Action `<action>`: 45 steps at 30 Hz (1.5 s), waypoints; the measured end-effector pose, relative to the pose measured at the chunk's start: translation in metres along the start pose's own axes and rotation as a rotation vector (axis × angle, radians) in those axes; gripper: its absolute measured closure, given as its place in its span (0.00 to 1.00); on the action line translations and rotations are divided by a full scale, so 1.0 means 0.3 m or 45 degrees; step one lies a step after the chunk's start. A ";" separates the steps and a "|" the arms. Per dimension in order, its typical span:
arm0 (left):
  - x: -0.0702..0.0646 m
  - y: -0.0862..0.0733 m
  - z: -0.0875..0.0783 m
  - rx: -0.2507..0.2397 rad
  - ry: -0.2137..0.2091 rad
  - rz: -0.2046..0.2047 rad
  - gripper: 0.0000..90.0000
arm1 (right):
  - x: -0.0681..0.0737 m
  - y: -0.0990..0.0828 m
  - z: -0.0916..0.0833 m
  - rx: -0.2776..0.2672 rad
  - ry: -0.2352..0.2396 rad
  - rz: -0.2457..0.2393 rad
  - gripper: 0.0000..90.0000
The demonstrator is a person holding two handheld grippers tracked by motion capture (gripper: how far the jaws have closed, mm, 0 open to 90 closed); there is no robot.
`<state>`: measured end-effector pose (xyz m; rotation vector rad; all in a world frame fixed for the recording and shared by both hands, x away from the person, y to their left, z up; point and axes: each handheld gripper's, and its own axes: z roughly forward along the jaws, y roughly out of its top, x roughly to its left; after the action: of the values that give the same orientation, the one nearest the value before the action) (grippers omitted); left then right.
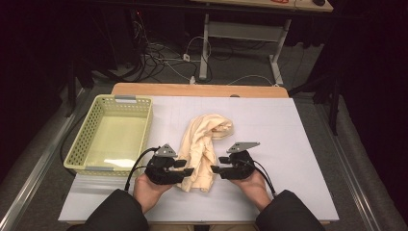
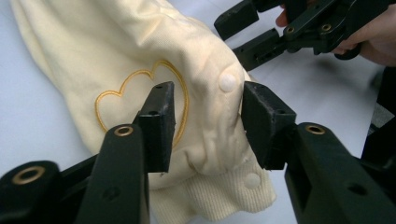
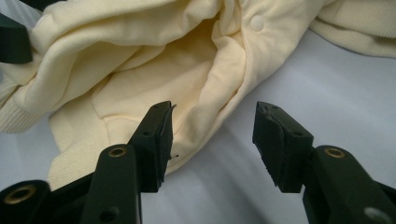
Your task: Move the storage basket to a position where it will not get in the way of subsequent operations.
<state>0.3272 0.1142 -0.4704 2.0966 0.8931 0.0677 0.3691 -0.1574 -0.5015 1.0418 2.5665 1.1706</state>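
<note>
Scene: a person at a desk (image 1: 298, 144) works a crumpled cream garment (image 1: 202, 147) with 2 hand-held grippers.
Garment: bunched in a heap at mid-desk, just right of the basket (image 1: 84, 144); snap buttons and a stitched heart (image 2: 140, 100) face the left gripper view.
Left gripper (image 1: 185, 168): at the garment's near left edge, jaws apart and straddling a fold by a snap (image 2: 228, 82), pads not pressing; no grip on the cloth.
Right gripper (image 1: 217, 164): at the garment's near right edge, jaws apart, 1 jaw over the cloth's edge, the other over bare desk; it holds nothing.
Why so placed: both grippers flank the near end of the garment, likely so each can take 1 side and spread or lift it.
Basket: pale green, empty, left of the garment; a likely drop-off for it.
</note>
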 end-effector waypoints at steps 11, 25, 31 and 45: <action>0.009 -0.001 0.004 0.013 0.059 -0.004 0.53 | 0.007 0.011 0.056 0.056 0.018 -0.010 0.62; 0.024 -0.012 0.041 0.065 0.097 -0.018 0.49 | 0.011 0.023 0.029 0.071 0.027 -0.029 0.94; 0.027 -0.014 0.059 0.095 0.110 -0.010 0.48 | 0.006 0.028 0.002 0.071 0.000 -0.044 0.94; 0.027 -0.021 0.100 0.152 0.109 -0.016 0.48 | -0.008 0.039 -0.090 0.051 -0.052 -0.060 0.95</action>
<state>0.3399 0.1015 -0.4964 2.2123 0.9826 0.1010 0.3666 -0.1701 -0.4750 0.9967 2.5788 1.0798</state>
